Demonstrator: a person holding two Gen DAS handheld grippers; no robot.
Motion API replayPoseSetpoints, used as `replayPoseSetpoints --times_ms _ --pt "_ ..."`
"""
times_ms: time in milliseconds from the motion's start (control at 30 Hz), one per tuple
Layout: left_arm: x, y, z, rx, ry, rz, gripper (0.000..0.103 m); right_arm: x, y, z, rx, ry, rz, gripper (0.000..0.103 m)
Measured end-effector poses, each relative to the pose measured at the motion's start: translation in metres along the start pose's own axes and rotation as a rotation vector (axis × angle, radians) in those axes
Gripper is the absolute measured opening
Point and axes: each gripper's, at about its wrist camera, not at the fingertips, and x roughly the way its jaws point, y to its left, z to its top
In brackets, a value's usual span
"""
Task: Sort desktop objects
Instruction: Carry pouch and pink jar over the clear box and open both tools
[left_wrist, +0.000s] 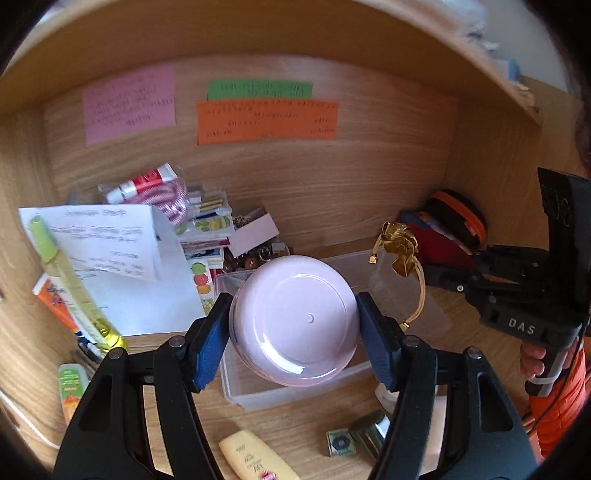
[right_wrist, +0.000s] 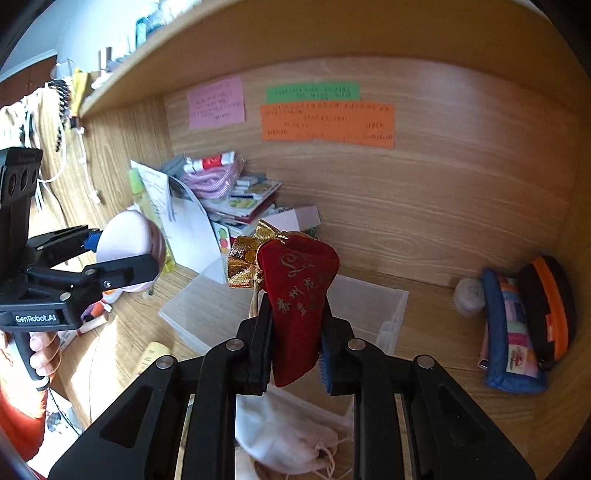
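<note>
We work at a wooden desk (right_wrist: 424, 332) with a back panel carrying paper notes (left_wrist: 266, 120). On it stands a clear bin (right_wrist: 369, 306), and as far as we can see its floor holds nothing yet; in the left wrist view only a gold-ribboned cord (left_wrist: 400, 251) hangs over its far edge, seemingly part of what the right gripper carries. So we judge the sorting barely begun. Much is left: a pile of papers and stickers (left_wrist: 207, 229) at the back left, tubes (left_wrist: 255, 461) and small bits in front, pouches (right_wrist: 517, 325) at the right, a white cloth bag (right_wrist: 291, 439) near us.

Our left gripper (left_wrist: 293, 325) pinches a pink jar (left_wrist: 295, 321) across its round body, a blue pad on each side, the flat base facing the camera. It hangs over the bin, clear of the floor, so a drop there looks close.

Our right gripper (right_wrist: 295, 339) clamps a red velvet pouch (right_wrist: 299, 295) by its lower part; the wider top with gold lettering stands above the fingers, gold ribbon at its left. It hangs over the bin's near edge.
</note>
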Motion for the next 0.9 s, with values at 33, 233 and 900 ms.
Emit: replayPoseSetpoints --times_ms 33,233,900 --pt "0.009 0.001 0.001 -0.001 0.015 0.001 0.066 0.005 -0.002 0.000 0.001 0.010 0.001 0.018" --pt "0.056 0.007 0.002 -0.012 0.094 0.001 0.066 0.042 -0.016 0.000 0.003 0.078 -0.010 0.019" --pt "0.151 0.012 0.000 0.033 0.299 0.017 0.066 0.120 -0.035 -0.007 -0.055 0.241 -0.039 0.022"
